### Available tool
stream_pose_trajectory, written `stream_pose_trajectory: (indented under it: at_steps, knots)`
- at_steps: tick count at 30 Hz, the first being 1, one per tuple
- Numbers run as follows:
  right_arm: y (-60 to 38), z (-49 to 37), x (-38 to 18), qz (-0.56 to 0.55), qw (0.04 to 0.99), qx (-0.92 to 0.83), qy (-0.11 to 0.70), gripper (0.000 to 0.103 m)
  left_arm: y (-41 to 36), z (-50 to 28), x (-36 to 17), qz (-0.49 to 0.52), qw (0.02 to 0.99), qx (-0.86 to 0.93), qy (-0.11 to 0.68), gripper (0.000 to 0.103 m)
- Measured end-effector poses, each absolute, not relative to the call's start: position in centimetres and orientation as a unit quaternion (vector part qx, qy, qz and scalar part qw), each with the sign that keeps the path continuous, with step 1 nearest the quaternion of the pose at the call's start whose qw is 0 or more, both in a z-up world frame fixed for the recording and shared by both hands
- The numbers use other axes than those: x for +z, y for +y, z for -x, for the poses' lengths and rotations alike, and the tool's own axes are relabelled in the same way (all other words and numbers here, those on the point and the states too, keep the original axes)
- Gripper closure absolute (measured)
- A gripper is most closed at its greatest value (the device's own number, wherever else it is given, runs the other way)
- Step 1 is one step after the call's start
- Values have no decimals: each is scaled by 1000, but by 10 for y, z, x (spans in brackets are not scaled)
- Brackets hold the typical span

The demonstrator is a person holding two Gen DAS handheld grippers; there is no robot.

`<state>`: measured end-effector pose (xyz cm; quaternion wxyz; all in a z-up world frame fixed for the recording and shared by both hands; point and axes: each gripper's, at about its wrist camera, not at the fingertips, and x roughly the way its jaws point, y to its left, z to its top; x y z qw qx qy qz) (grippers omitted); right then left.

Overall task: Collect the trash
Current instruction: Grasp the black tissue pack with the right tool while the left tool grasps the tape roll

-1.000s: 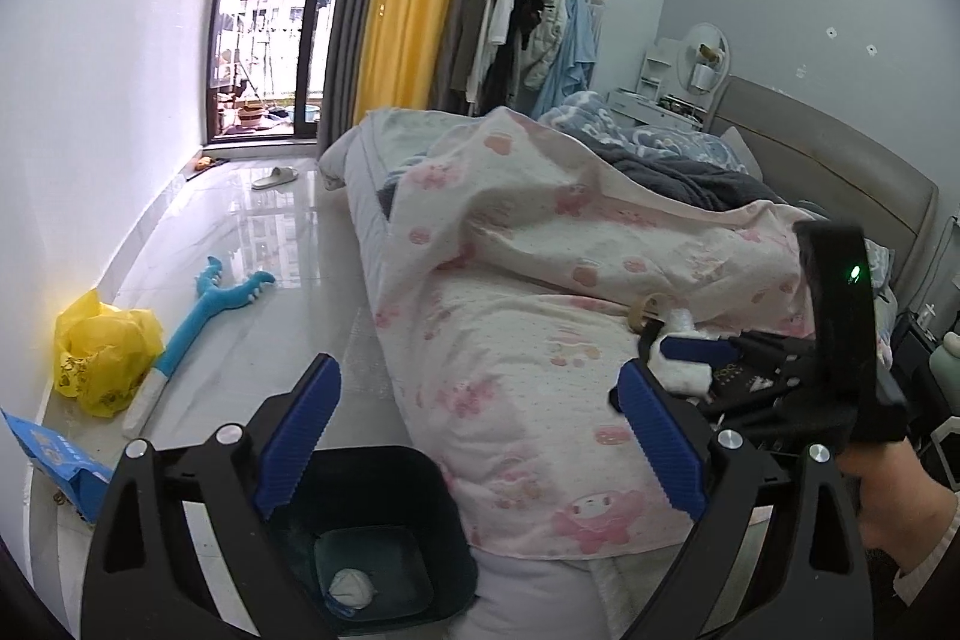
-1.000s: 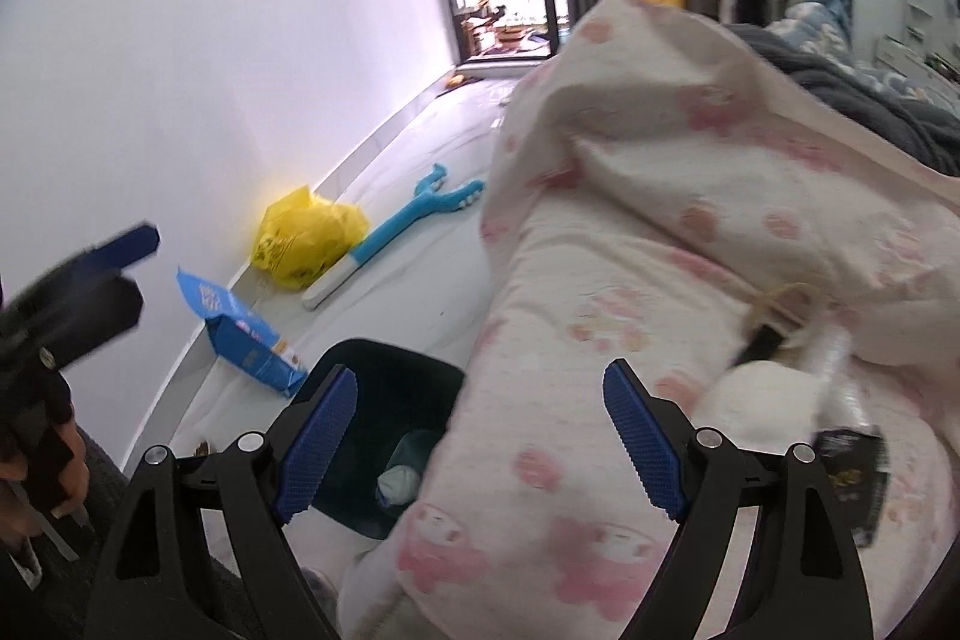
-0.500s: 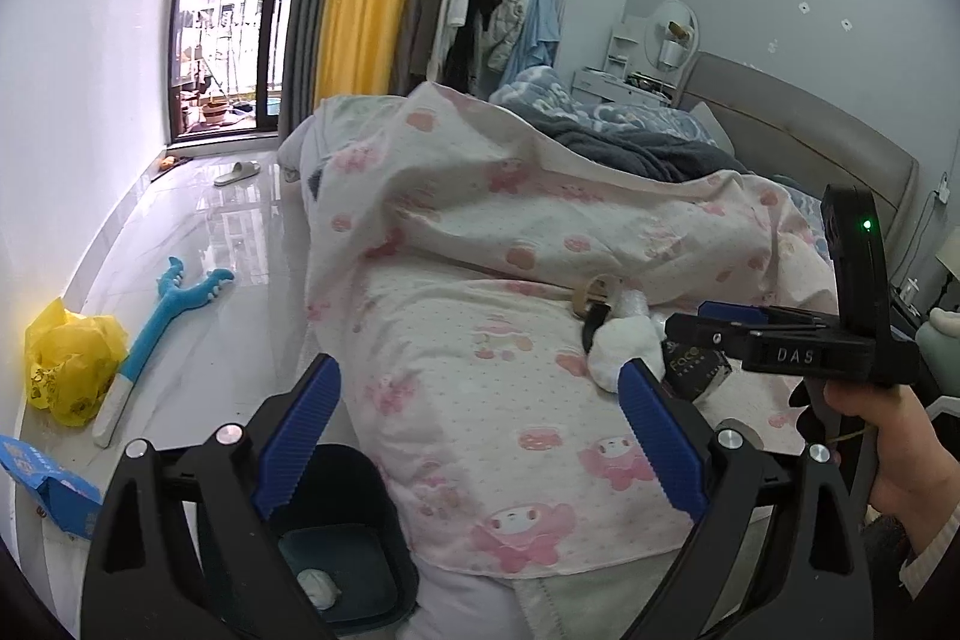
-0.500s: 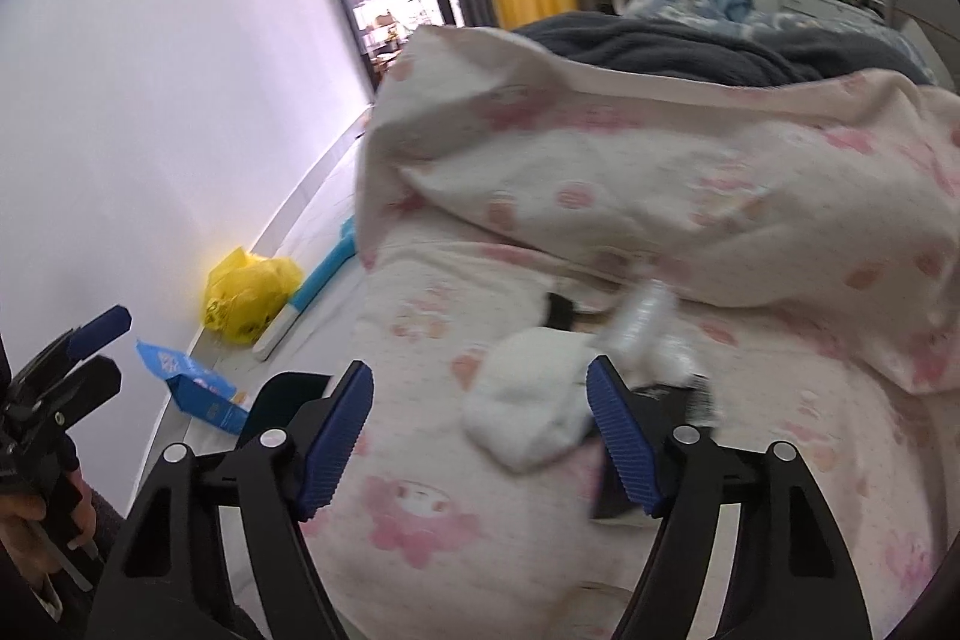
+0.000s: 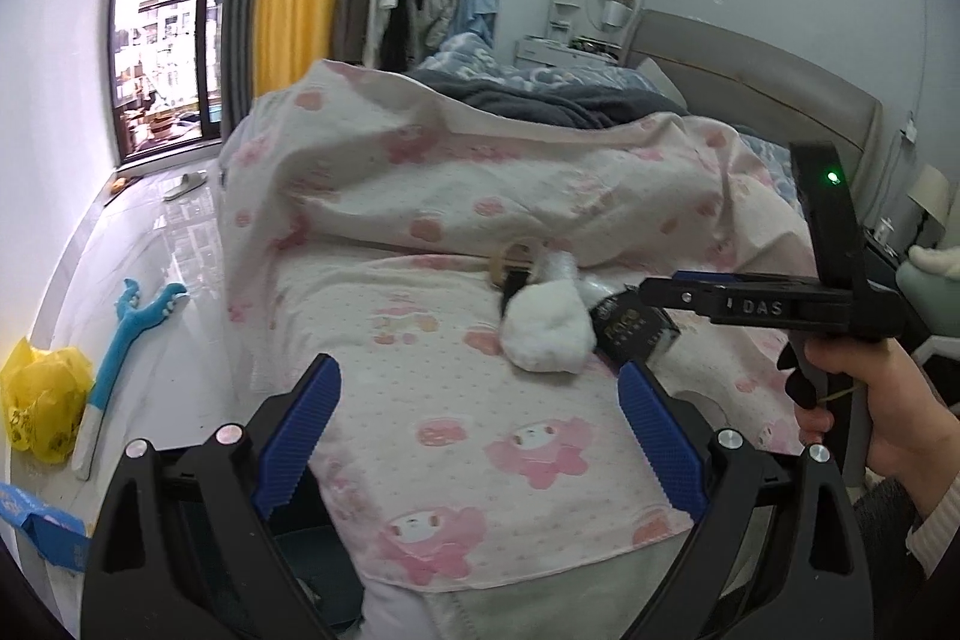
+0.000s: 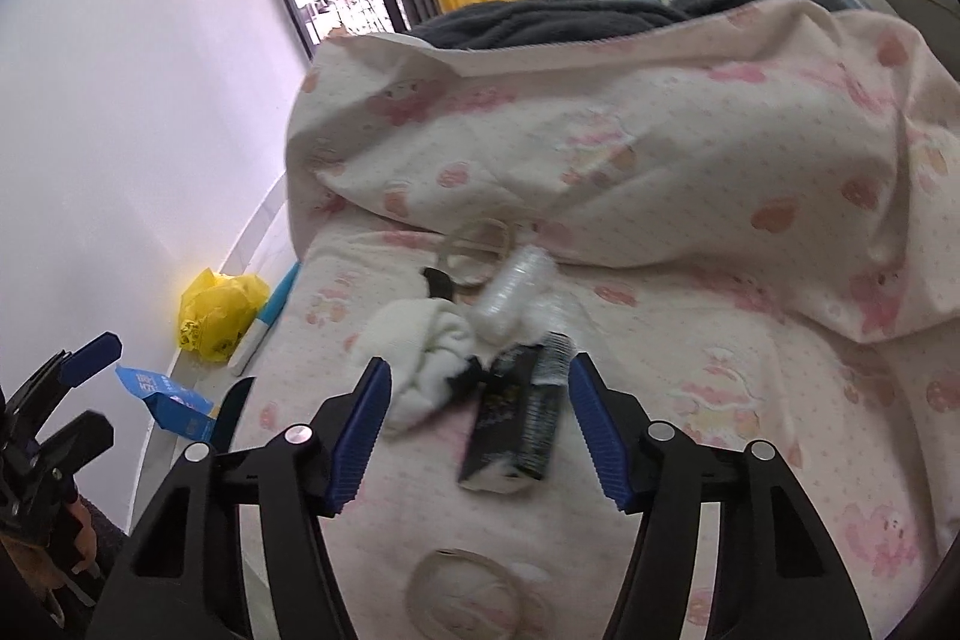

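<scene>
A small pile of litter lies on the pink-patterned bedsheet: a black box, a white wad of cloth, a crumpled clear plastic piece and a tape ring. My right gripper hovers over the black box, its jaws closing with the box between them, pads not touching it. From the left wrist view the right gripper reaches in from the right above the box and the cloth. My left gripper stands open over the bed's near edge, holding nothing.
A dark bin stands on the floor under the left gripper. By the wall lie a yellow bag, a blue long-handled tool and a blue carton. A clear ring lies on the sheet near the right gripper. A rumpled quilt rises behind the pile.
Both views have swung from the floor and bin onto the bed. The right gripper has come up over the pile and its jaws have narrowed around the black box. The left jaws kept their width.
</scene>
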<state>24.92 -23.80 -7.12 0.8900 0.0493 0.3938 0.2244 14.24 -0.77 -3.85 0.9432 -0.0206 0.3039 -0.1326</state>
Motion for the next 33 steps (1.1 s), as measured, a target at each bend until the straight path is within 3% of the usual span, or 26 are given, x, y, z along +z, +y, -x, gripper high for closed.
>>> stream_pose_trajectory:
  at_steps: [11, 16, 24, 33]
  knots:
    - [-261, -259, -96, -109, 866, 247, 420, 62, -58, -153, -62, -11, 925, -186, 331, 8]
    - [-260, -261, -103, -111, 859, 252, 431, 63, -76, -155, -71, -16, 916, -209, 342, 8]
    - [-259, -263, -107, -107, 854, 262, 437, 85, -106, -157, -84, -29, 900, -249, 356, 8]
    - [-273, -259, -99, -131, 852, 279, 423, 93, -133, -160, -99, -40, 886, -270, 374, 8]
